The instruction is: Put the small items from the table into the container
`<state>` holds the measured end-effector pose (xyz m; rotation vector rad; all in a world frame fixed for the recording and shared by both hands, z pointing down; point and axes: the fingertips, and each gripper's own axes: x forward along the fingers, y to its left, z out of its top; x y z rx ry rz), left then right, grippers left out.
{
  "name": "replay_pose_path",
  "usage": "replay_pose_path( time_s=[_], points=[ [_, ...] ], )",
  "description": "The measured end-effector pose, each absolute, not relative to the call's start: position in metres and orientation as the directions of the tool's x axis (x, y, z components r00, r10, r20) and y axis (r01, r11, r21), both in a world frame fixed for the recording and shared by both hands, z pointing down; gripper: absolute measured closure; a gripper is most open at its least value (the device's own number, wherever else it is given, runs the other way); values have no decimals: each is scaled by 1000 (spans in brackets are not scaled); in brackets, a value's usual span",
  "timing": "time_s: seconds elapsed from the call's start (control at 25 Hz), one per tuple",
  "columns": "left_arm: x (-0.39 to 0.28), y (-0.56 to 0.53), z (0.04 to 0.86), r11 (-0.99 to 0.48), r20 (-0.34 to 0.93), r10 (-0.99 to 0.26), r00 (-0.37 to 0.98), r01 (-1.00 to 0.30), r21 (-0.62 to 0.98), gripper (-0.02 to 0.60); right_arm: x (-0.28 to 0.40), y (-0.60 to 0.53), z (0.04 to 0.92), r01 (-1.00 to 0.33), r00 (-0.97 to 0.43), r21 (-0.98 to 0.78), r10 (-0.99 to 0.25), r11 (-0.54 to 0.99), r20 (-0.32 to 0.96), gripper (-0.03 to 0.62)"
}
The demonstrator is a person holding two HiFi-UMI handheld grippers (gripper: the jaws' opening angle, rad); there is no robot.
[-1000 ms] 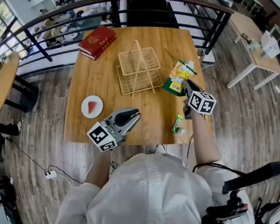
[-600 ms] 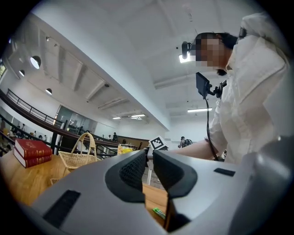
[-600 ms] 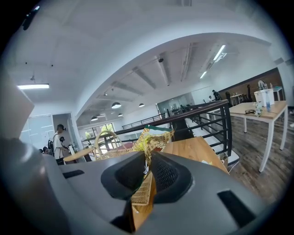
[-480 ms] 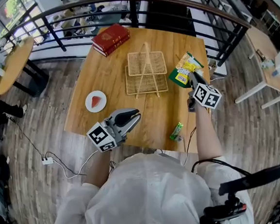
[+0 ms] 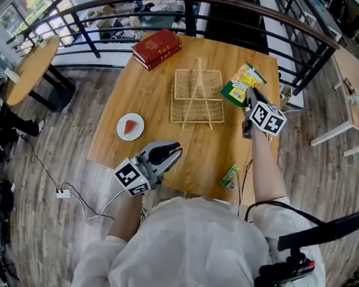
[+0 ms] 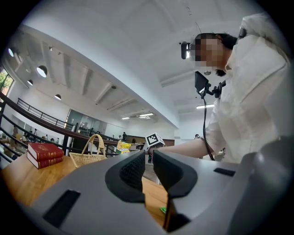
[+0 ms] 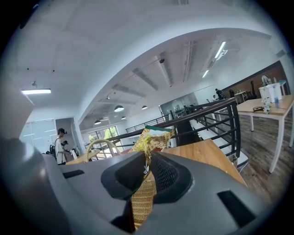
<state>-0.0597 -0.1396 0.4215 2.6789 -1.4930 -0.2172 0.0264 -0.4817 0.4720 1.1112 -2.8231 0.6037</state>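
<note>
My right gripper (image 5: 250,96) is shut on the lower edge of a yellow-green snack bag (image 5: 240,85), held above the table just right of the wicker basket (image 5: 195,94). In the right gripper view the bag (image 7: 149,140) stands up between the pads (image 7: 165,174), with the basket's handle (image 7: 98,147) behind to the left. A small green packet (image 5: 229,175) lies near the table's front edge. My left gripper (image 5: 171,152) hovers at the front left edge, its jaws a narrow gap apart with nothing between them (image 6: 148,167).
The wooden table (image 5: 156,85) also carries a white plate with a watermelon slice (image 5: 130,126) at the left and two red books (image 5: 157,48) at the far corner. A black railing (image 5: 293,17) runs behind and to the right. A round table (image 5: 32,68) stands to the left.
The right gripper has carried the snack bag up and away from me, alongside the basket's right side. The green packet stays behind on the table. The left gripper has stayed in place.
</note>
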Motion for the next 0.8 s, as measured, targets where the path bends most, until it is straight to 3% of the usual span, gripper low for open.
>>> replay_pose_path(
  time_s=[0.8],
  points=[
    [-85, -144, 427, -466, -77, -885, 459, -875, 136, 541, -57, -495, 483, -630, -774, -344, -602, 696, 198, 541]
  ],
)
